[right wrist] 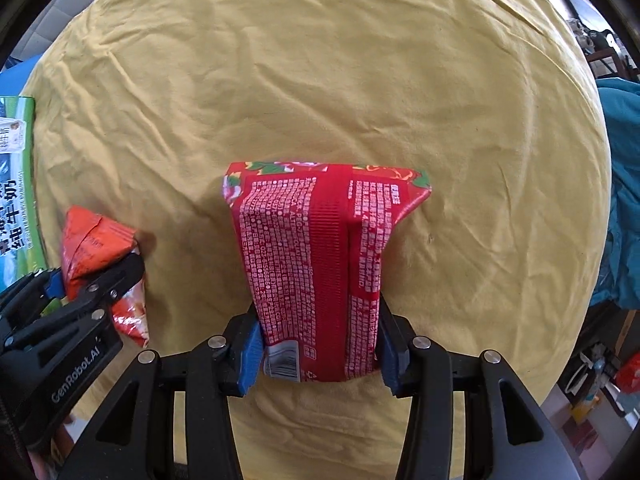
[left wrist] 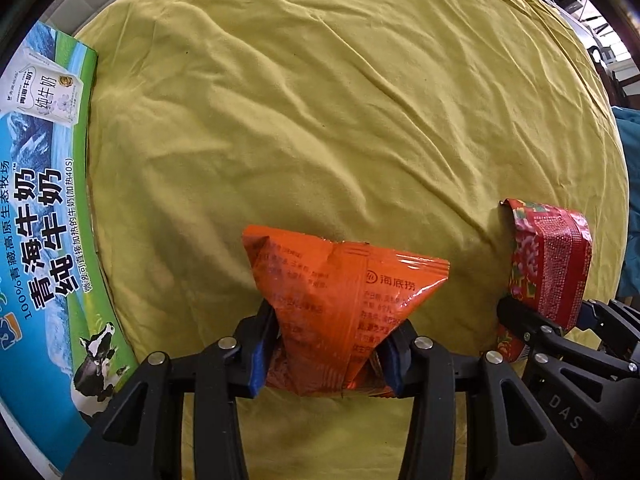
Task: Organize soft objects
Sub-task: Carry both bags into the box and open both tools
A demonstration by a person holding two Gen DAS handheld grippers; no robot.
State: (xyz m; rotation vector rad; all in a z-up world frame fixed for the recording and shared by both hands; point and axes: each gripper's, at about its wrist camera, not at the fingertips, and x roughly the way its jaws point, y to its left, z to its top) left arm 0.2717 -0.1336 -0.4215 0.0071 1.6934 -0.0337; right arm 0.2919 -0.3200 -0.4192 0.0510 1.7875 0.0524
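Milk box (left wrist: pixel 48 216) reads 青海牛奶 (left gripper (right wrist: pixel 80 300): GenRobot.AI)

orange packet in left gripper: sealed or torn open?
Cannot tell for sure. The orange packet, pinched by the left gripper, looks puffed with its top seam intact; its lower end is hidden.

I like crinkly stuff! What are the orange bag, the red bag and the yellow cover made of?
Orange bag: likely thin plastic film, glossy, with sharp creases and bright glints.
Red bag: probably the same shiny film, with a ribbed seam down its back.
Yellow cover: looks like soft woven cloth, matte, with loose wrinkles.
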